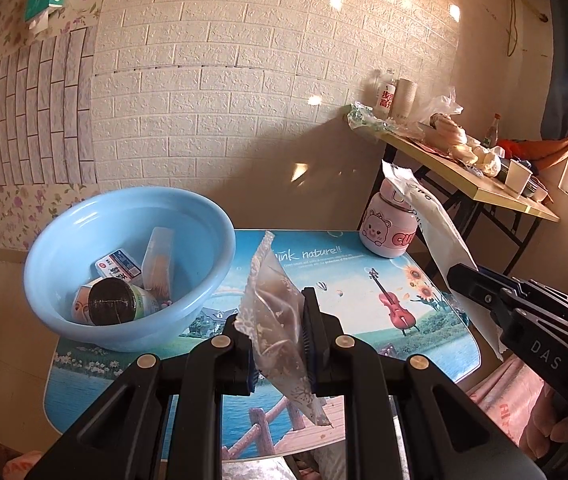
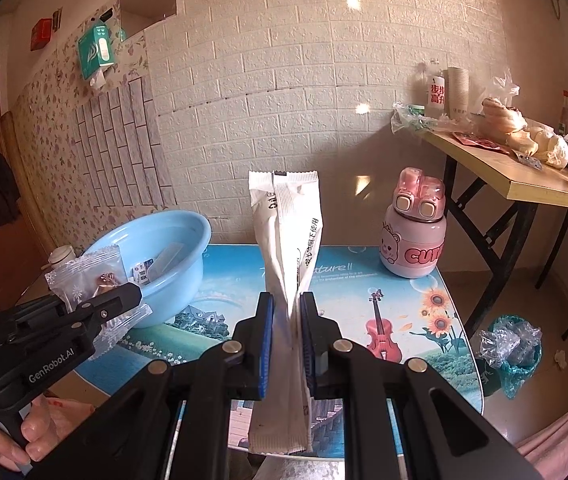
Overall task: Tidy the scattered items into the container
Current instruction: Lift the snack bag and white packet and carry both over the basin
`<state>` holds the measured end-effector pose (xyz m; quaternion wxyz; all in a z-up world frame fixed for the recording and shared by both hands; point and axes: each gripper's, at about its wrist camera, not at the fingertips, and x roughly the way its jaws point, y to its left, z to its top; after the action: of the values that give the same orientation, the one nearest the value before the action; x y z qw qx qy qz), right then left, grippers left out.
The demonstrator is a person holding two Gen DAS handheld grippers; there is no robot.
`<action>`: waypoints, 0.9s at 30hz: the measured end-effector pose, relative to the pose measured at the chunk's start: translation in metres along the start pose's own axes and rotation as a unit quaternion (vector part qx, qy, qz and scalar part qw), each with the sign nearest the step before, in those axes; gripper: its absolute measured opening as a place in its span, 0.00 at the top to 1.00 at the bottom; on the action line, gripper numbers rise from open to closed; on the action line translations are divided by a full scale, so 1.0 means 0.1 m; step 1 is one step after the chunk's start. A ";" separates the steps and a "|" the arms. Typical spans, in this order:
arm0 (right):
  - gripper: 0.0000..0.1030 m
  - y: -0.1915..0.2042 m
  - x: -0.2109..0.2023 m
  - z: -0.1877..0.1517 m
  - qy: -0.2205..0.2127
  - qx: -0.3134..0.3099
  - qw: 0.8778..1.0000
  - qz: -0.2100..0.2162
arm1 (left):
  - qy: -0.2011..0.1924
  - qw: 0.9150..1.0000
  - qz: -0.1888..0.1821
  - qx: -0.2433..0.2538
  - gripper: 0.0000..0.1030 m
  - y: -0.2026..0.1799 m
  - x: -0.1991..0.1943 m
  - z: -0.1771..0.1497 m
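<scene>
Left wrist view shows the task partly done: the blue basin at the left of the frame already holds a can, a small box and some packets, while the pink bottle stands on the counter at the upper right. The left gripper has its jaws closed on a clear snack packet, crinkled, with brown contents. The right gripper has its jaws closed on a long white pouch, upright at the frame centre, so at least 2 items wait.

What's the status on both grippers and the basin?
Left gripper shut on clear snack packet. Right gripper shut on white sachet. Blue basin part-filled, path clear.
</scene>
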<state>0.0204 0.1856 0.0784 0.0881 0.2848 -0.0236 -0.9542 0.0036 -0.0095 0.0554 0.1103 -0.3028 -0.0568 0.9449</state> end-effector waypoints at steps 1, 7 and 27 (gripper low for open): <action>0.87 0.00 0.00 0.00 0.000 0.000 1.000 0.000 | 0.001 1.000 0.000 -0.001 0.84 0.01 0.00 0.00; 0.87 0.03 0.03 -0.01 0.004 -0.001 1.000 0.001 | 0.003 1.000 0.001 -0.003 0.84 0.03 0.01 -0.01; 0.87 0.05 0.10 -0.02 0.008 -0.003 1.000 0.005 | 0.004 1.000 0.003 -0.002 0.84 0.07 0.06 0.01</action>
<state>0.0136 0.1785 0.0719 0.0943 0.2921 -0.0217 -0.9515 -0.0027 -0.0153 0.0517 0.1072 -0.3072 -0.0578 0.9438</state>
